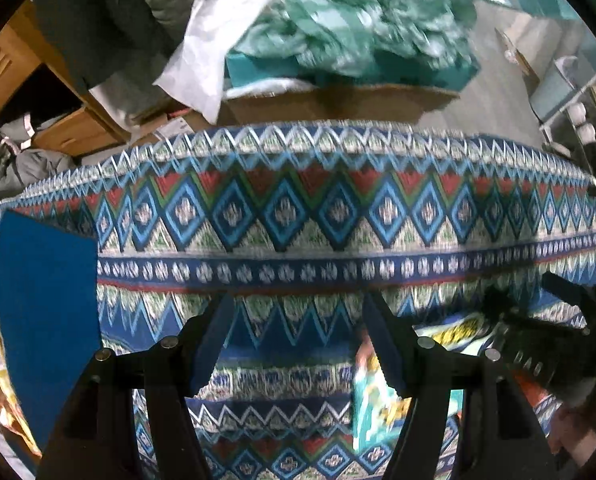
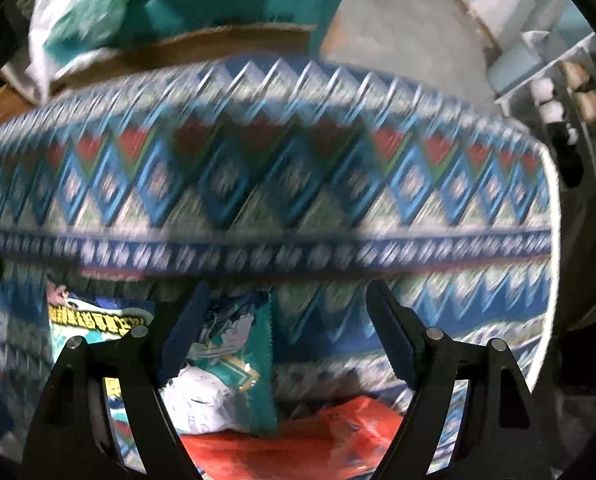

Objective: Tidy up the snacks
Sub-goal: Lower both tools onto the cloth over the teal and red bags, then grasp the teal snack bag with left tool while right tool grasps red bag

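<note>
Right now the teal snack packet (image 2: pixel 233 364) is the thing I care about: it lies on the patterned cloth (image 2: pixel 298 184) just ahead of my right gripper (image 2: pixel 285 344), at about seven o'clock from the midpoint of the gap, up against the left finger (image 2: pixel 185 336). Its long axis runs roughly twelve to six, along the way I point, with the serrated edge facing three o'clock. My right jaws stand spread with nothing pinched between them. A red packet (image 2: pixel 338 432) lies nearer me at six o'clock, and a blue-and-yellow packet (image 2: pixel 97 320) sits at nine.

My left gripper (image 1: pixel 298 344) is likewise spread and empty, over bare cloth; the teal packet shows at its four o'clock, behind the right finger (image 1: pixel 386 344). I judge the right hand the nearer one for the pick. A blue box (image 1: pixel 45 312) stands at the left's nine o'clock.
</note>
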Demonstrator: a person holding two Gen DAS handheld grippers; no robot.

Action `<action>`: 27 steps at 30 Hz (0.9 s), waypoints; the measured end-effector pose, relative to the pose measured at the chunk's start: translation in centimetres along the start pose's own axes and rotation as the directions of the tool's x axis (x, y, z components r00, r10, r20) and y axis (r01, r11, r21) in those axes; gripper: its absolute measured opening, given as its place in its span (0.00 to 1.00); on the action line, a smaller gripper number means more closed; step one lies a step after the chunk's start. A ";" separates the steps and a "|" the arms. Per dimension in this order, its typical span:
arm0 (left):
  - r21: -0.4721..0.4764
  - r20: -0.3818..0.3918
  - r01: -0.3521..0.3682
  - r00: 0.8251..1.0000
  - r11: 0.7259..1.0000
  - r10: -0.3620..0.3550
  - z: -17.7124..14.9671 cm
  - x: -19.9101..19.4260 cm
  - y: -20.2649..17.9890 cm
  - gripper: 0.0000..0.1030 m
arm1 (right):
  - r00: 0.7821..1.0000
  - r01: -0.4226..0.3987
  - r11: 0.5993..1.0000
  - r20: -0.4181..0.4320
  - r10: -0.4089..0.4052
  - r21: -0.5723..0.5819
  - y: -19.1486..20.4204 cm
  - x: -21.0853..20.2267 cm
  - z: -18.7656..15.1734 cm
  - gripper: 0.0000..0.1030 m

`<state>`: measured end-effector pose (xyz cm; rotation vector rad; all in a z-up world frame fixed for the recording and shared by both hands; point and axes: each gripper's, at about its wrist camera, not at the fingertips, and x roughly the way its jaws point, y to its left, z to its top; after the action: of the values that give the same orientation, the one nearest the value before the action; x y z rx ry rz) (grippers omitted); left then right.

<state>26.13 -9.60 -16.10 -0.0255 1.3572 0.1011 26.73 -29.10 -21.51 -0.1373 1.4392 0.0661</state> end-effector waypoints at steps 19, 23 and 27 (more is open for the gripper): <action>0.159 -0.014 0.089 0.996 0.983 -0.088 -5.4 -0.1 -2.3 0.67 | 0.989 -0.056 0.982 0.146 0.029 0.183 -2.1 -5.8 -9.9 0.84; 0.177 -0.031 0.119 0.993 0.977 -0.115 -6.3 -0.3 -3.4 0.67 | 0.990 -0.022 0.960 0.137 -0.017 0.279 -5.0 -6.1 -11.8 0.87; 0.190 -0.025 0.129 0.992 0.973 -0.126 -7.4 -0.7 -4.1 0.69 | 0.995 -0.051 0.907 0.103 0.009 0.419 -7.8 -5.5 -13.8 0.87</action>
<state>19.18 -14.28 -17.13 0.0483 1.3700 -0.1378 13.41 -38.51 -17.33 0.2418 1.3257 -0.2117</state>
